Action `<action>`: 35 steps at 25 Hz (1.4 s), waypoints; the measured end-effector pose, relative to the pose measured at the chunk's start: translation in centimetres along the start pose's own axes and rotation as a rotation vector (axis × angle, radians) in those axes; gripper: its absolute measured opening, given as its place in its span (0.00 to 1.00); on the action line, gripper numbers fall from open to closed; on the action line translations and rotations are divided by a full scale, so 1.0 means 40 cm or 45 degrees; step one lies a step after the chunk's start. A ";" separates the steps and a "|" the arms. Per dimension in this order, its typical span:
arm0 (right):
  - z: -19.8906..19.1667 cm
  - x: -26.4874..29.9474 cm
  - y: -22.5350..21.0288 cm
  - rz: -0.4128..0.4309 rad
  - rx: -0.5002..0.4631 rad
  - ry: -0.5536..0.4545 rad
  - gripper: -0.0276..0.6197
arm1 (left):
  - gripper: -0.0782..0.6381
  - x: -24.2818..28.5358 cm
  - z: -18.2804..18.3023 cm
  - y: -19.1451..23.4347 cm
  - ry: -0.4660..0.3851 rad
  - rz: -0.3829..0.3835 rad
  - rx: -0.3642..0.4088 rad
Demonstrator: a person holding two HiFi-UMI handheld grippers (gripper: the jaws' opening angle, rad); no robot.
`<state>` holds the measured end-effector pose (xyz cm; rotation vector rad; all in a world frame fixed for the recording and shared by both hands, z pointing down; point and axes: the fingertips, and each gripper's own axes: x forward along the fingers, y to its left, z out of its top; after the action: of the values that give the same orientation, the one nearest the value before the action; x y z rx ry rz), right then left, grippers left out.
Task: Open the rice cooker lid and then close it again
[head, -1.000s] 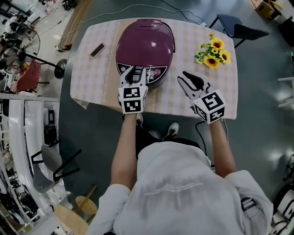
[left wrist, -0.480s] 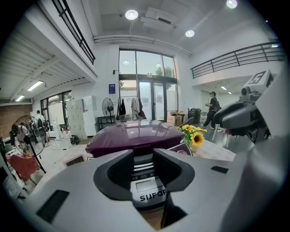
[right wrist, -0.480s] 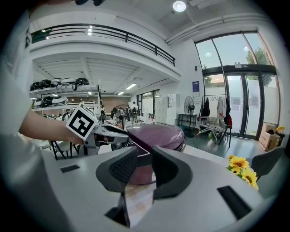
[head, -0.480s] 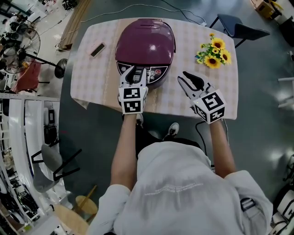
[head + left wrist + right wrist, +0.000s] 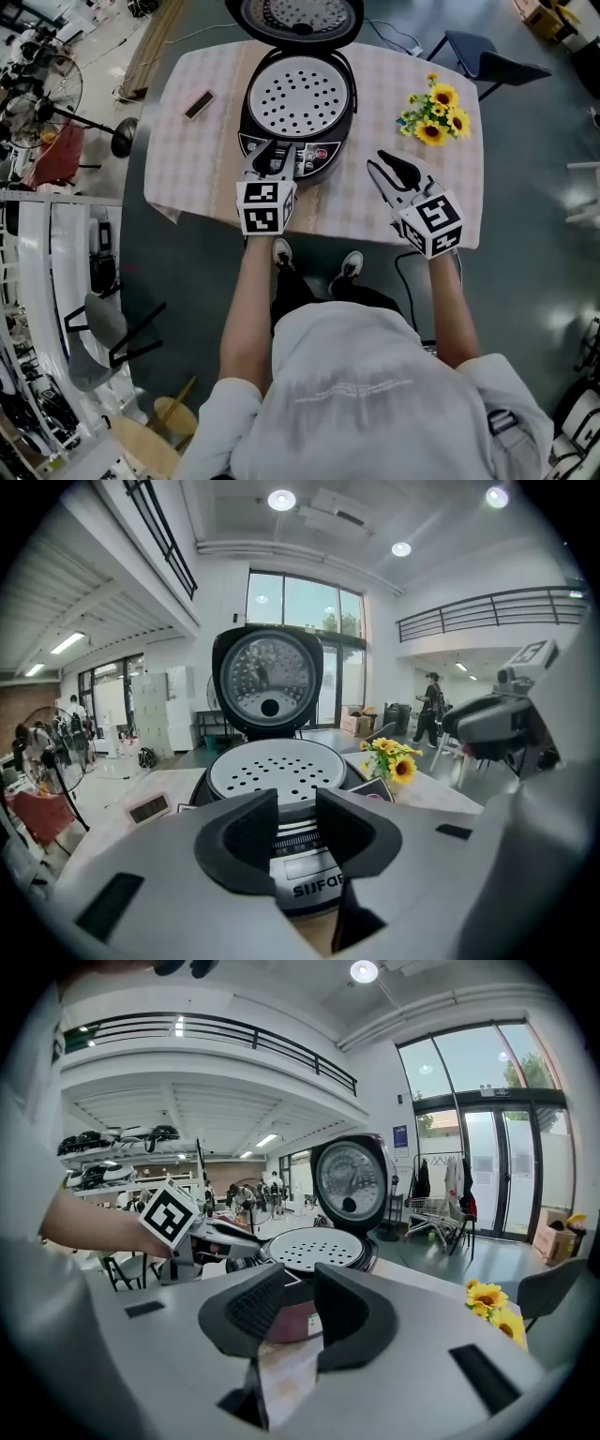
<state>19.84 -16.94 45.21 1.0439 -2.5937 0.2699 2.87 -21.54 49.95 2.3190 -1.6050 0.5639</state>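
**Lid raised; both sets of tongs wait along the near edge of the worktop (image 5: 187, 173).**
A small dark block (image 5: 198, 102) lies toward the far-left corner, clear of the work. The rice cooker (image 5: 298, 150) stands mid-worktop with its lid (image 5: 293, 17) upright past the far edge and the perforated inner plate (image 5: 298, 97) exposed. We keep the left tongs (image 5: 274, 159) at the front panel, where we judge the release sits. They are spread, have just been closing slightly, and pinch nothing. The right tongs (image 5: 394, 173) hover near the near-right edge, slightly apart and empty, clear of the lid's swing. The sunflowers (image 5: 433, 108) sit toward the far-right corner.
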 end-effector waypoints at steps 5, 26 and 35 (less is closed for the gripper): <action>0.012 -0.016 -0.039 -0.078 0.036 -0.012 0.22 | 0.30 0.006 -0.009 -0.004 0.038 -0.027 0.066; 0.270 -0.052 -0.067 -0.330 -0.126 -0.195 0.22 | 0.26 -0.062 0.218 0.131 -0.255 -0.135 0.139; 0.366 -0.066 -0.064 -0.378 -0.205 -0.272 0.22 | 0.26 -0.138 0.335 0.177 -0.371 -0.155 0.150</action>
<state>20.02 -21.40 30.78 1.4416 -2.5399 -0.1268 -3.26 -25.17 35.48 2.6676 -1.5706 0.3118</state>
